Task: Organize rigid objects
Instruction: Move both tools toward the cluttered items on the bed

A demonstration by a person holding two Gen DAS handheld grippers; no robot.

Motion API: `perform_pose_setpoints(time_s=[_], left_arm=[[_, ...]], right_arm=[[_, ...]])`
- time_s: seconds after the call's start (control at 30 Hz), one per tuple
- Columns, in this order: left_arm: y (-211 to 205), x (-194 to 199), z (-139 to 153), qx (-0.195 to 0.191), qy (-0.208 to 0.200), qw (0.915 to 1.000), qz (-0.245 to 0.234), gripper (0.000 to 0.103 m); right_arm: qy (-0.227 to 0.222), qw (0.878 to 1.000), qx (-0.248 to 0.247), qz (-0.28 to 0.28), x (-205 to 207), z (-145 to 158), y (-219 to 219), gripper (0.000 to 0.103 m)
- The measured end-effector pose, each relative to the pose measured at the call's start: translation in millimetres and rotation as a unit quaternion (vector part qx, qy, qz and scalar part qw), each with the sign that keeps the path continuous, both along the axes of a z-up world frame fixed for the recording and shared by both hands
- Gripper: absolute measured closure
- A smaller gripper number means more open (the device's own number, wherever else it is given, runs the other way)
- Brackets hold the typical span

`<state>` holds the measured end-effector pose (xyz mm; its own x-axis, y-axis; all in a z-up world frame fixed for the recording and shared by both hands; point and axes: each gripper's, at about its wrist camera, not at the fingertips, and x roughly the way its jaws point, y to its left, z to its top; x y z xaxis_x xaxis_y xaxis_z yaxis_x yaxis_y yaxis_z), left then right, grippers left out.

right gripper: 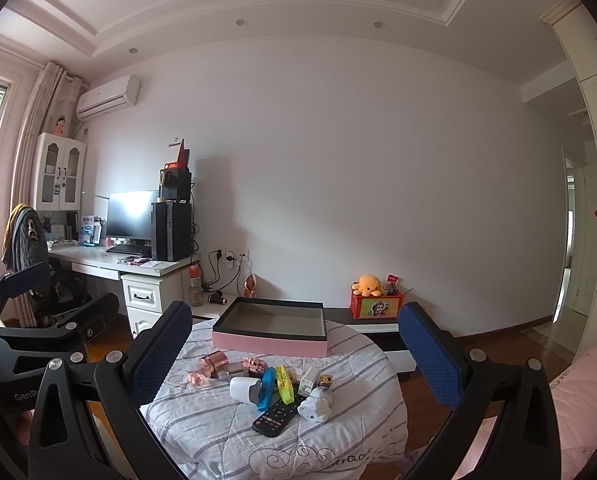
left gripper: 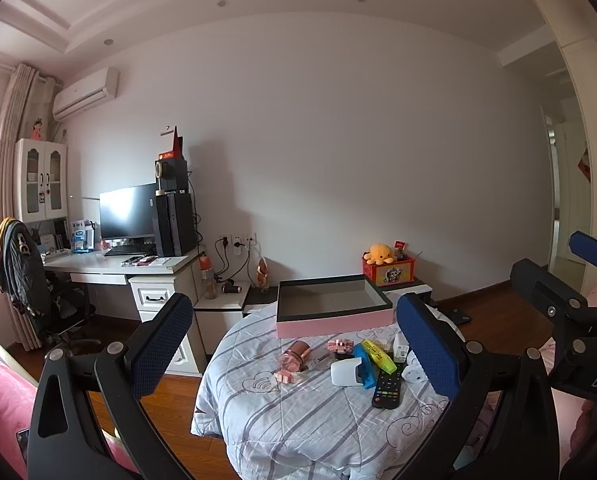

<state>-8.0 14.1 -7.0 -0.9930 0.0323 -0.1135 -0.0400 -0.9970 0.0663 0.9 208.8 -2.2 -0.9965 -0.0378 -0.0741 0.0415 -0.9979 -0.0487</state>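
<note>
1. A bedroom with a pale wall, a desk (right gripper: 110, 264) with a monitor (right gripper: 132, 214) off at ten o'clock, and in front of me a round counter (right gripper: 226, 432) under a striped quilted cover. The cover is soft and wrinkled, so anything nudged on it could tip or slide.

2. The things to sort lie in a tight heap at the counter's middle: a black remote (right gripper: 276, 416), a yellow marker (right gripper: 285, 383) and a blue piece (right gripper: 267, 385) lying across each other, and a white robot toy (right gripper: 317, 404) at the heap's three o'clock.

3. The white cup-like piece (right gripper: 244, 389) leans on the blue one. I judge that pulling either out would drag its neighbour.

4. At ten o'clock from the heap, the rose-gold jar (right gripper: 214, 363) lies on its side. It looks round and smooth, so it may roll off the pads or toward the edge.

5. The pink box (right gripper: 270, 346), open and empty, sits at twelve o'clock beyond the heap. Its rim could catch a long item like the remote if I lower it at a slant.

6. My left tool (left gripper: 294, 344) and right tool (right gripper: 294, 344) both hover with fingers spread wide, holding nothing. They are near each other, and reaching for the same heap could make them collide.
</note>
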Motion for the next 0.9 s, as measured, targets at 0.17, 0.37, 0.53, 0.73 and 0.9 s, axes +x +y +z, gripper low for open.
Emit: perform_pose_setpoints(time_s=[0.17, 0.37, 0.53, 0.73, 0.9], left_arm=[[-2, 0, 1, 0.002, 0.000, 1.0000, 0.001, 0.000], [-3, -1, -1, 0.001, -0.004, 1.0000, 0.002, 0.000], [-11, -6, -5, 0.009, -0.011, 0.9999, 0.006, 0.000], [-14, -23, -13, 0.010, -0.026, 0.9996, 0.011, 0.000], [-19, -45, -28, 0.017, -0.041, 0.9990, 0.007, 0.000]], right_arm=[[-0.002, 1.000, 0.001, 0.001, 0, 1, -1, 0.000], [-0.003, 1.000, 0.001, 0.002, 0, 1, -2, 0.000], [-0.008, 1.000, -0.004, 0.002, -3, -1, 0, 0.000], [-0.023, 1.000, -0.013, 0.002, -17, -12, 7, 0.000], [-0.041, 0.999, -0.013, 0.011, -40, -25, 13, 0.000]])
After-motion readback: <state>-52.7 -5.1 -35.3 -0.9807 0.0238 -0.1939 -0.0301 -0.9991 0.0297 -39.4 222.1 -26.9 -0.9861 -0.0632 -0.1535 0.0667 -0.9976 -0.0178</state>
